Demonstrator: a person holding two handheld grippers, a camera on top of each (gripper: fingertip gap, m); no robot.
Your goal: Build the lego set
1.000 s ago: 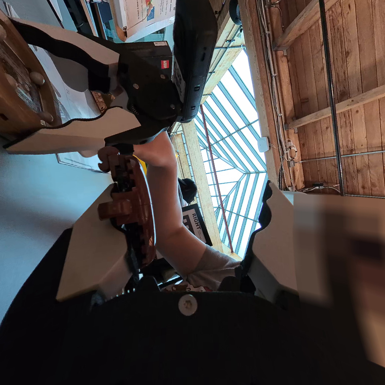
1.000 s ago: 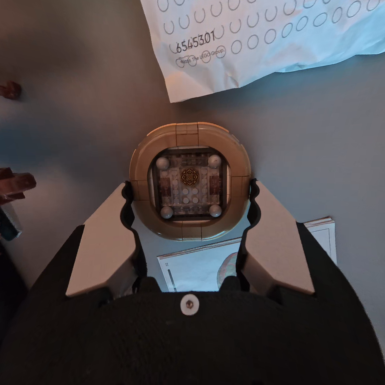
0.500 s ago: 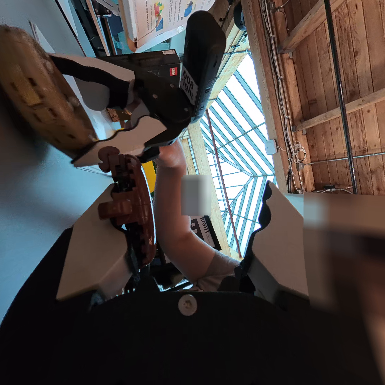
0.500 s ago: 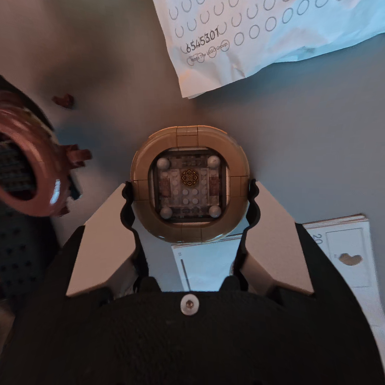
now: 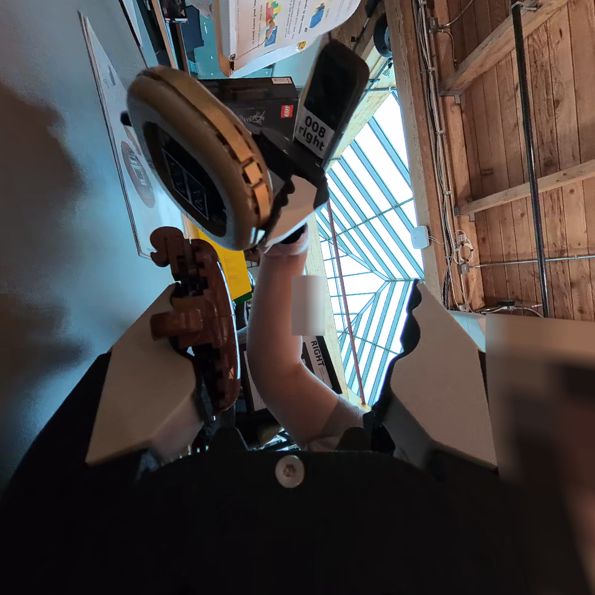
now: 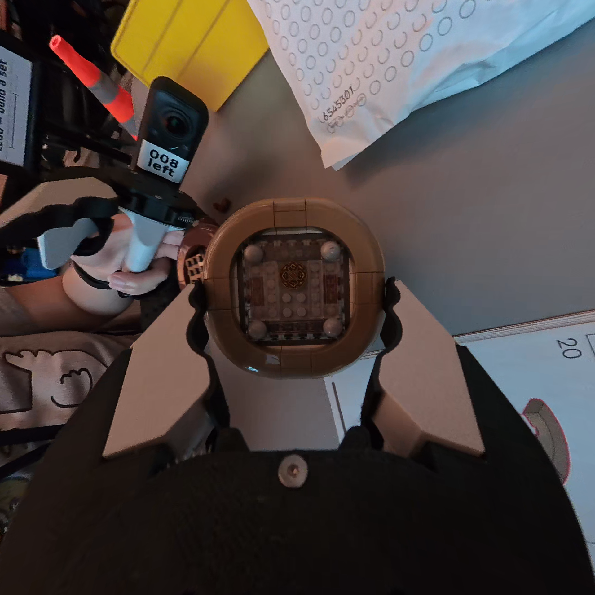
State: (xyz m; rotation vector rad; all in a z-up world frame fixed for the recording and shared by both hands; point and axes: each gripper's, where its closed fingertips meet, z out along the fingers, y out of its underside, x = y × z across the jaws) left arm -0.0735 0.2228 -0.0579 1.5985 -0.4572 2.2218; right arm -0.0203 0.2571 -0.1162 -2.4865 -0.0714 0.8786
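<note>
Two sub-assemblies are built but not yet joined. The right gripper (image 6: 291, 317) clamps the tan rounded-square brick ring (image 6: 293, 288) aloft; just left, the brown scalloped brick piece (image 5: 206, 325) rests against one finger of the left gripper (image 5: 291, 325), whose jaws stand wide.

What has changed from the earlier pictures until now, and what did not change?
The right gripper lifted the tan round assembly off the table and carried it toward the brown piece at the left gripper; the two now look almost touching. Nothing was grasped or released: the right gripper still clamps the tan assembly, and the brown piece stays against the left gripper's finger.
</note>
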